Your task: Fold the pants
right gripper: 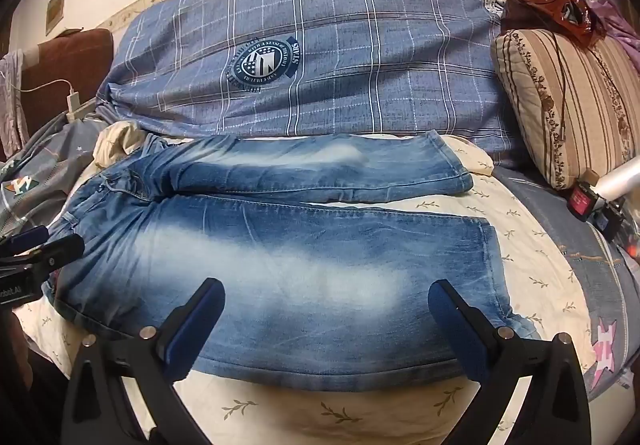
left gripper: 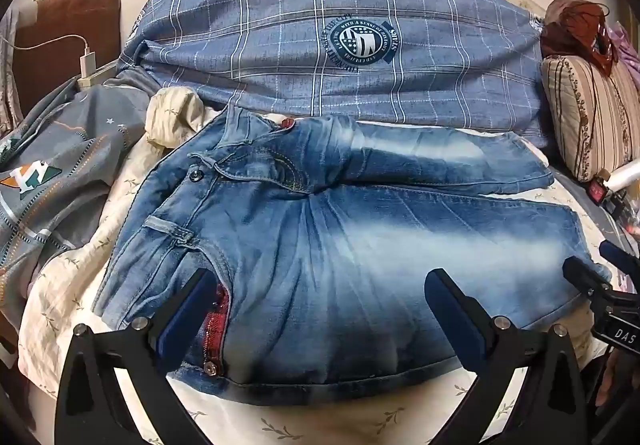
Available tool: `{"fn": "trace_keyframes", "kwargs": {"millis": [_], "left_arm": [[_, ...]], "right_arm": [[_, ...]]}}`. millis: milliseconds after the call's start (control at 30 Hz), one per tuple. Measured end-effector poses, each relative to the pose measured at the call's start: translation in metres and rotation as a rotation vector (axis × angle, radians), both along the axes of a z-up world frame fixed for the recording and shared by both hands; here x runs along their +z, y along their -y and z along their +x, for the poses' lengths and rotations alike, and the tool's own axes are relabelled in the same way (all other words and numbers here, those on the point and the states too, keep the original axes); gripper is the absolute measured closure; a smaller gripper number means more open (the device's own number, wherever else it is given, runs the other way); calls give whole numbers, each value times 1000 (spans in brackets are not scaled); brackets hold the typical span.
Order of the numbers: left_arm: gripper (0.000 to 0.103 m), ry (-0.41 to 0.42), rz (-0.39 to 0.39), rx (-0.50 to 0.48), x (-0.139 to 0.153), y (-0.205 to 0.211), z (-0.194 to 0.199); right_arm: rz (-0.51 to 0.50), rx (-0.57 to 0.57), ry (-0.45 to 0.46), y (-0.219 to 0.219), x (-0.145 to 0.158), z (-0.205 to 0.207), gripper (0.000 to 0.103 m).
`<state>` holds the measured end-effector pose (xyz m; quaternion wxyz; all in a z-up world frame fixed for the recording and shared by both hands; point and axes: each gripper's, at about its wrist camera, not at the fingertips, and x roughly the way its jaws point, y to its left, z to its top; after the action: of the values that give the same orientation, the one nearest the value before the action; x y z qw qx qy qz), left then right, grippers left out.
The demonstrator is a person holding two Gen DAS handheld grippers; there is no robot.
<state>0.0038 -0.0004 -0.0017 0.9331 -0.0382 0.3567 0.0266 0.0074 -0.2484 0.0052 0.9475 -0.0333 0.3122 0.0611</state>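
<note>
While both tongs — left tongs (left gripper: 316, 309), right tongs (right gripper: 326, 319) — hang wide open and empty over the jeans (left gripper: 320, 229), I'd pinch the near leg's edge cleanly — waistband left, hem right.

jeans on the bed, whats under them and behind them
Under the jeans lies a cream sheet with a leaf print; what it looks like beneath the denim is covered. Behind them sits a blue plaid quilt, which hides whatever is at its back.
</note>
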Motion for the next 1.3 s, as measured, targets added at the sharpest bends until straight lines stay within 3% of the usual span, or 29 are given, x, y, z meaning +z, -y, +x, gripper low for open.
{"fn": "trace_keyframes", "kwargs": {"millis": [67, 1300], "left_arm": [[0, 41, -5, 2, 2, -1, -2], [0, 25, 2, 27, 0, -6, -5]], "right_arm": [[3, 0, 6, 1, 0, -1, 0], [11, -32, -24, 7, -3, 5, 0]]}}
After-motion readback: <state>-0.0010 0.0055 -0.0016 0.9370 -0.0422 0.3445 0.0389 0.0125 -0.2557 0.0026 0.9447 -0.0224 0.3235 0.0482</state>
